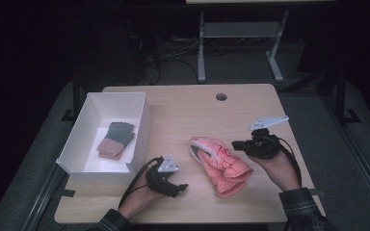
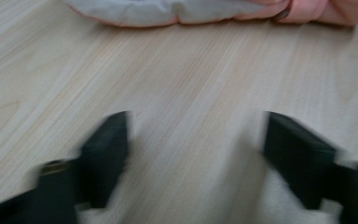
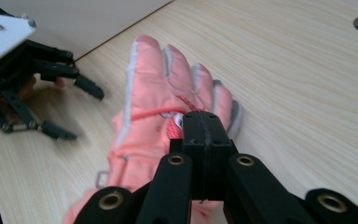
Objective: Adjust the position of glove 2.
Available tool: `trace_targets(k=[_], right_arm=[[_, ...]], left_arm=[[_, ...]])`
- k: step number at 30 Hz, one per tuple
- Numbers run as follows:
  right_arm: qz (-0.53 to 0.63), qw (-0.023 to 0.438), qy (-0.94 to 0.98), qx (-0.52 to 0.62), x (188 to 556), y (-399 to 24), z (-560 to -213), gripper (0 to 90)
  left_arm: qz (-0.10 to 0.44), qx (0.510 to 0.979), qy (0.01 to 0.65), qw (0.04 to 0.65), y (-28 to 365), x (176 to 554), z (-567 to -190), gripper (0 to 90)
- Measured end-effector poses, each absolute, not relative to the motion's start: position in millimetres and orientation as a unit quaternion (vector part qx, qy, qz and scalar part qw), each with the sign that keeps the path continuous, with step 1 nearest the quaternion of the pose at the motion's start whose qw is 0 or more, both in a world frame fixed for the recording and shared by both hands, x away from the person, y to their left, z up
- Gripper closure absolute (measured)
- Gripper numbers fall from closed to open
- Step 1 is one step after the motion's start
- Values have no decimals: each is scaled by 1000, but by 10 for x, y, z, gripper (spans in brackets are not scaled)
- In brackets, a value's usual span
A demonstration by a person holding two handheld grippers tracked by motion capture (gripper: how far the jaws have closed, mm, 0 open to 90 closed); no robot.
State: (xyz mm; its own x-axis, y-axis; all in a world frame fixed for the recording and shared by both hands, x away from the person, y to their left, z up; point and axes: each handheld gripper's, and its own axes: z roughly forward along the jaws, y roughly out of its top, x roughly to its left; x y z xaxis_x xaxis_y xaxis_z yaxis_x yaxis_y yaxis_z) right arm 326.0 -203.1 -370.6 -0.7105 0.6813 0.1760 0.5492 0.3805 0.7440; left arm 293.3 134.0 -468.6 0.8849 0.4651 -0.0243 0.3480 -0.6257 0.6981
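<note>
The pink ski glove (image 1: 220,165) lies flat on the wooden table (image 1: 188,113), to the right of the white box (image 1: 139,122) that already holds a grey-and-pink knit glove (image 1: 116,139). The work in hand looks like packing gloves into that box, and the pink one is next.

The right gripper (image 3: 206,126) hovers over the glove from the side away from the box, its jaws clenched flat against each other. Nothing seems to be pinched between them, though the blocks hide the fabric right beneath. The left gripper (image 1: 182,186) rests on the table between the box and the glove, jaws spread apart with bare wood between them; in its own view the glove's pale edge (image 2: 168,11) lies ahead, not yet reached.

No grip is made yet. The next move likely calls for the left gripper to slide forward and close on the near edge, then lift the glove toward the box.
</note>
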Motion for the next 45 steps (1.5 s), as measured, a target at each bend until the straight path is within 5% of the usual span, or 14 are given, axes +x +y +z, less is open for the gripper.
trace_targets(k=[6,9,25,45], right_arm=[[404,82,827,382,3243,-2260,-3870,900],[397,81,828,388,3208,-2390,-3970,900],[349,19,849,397,3152,-2510,-4498,900],[395,-3,844,362,3055,-2445,-4369,900]], left_arm=[[59,896,211,386,1216,2886,-4542,792],[56,900,191,388,1093,2844,-4462,894],[38,897,158,411,536,2847,-4285,894],[33,916,149,372,355,2856,-4478,895]])
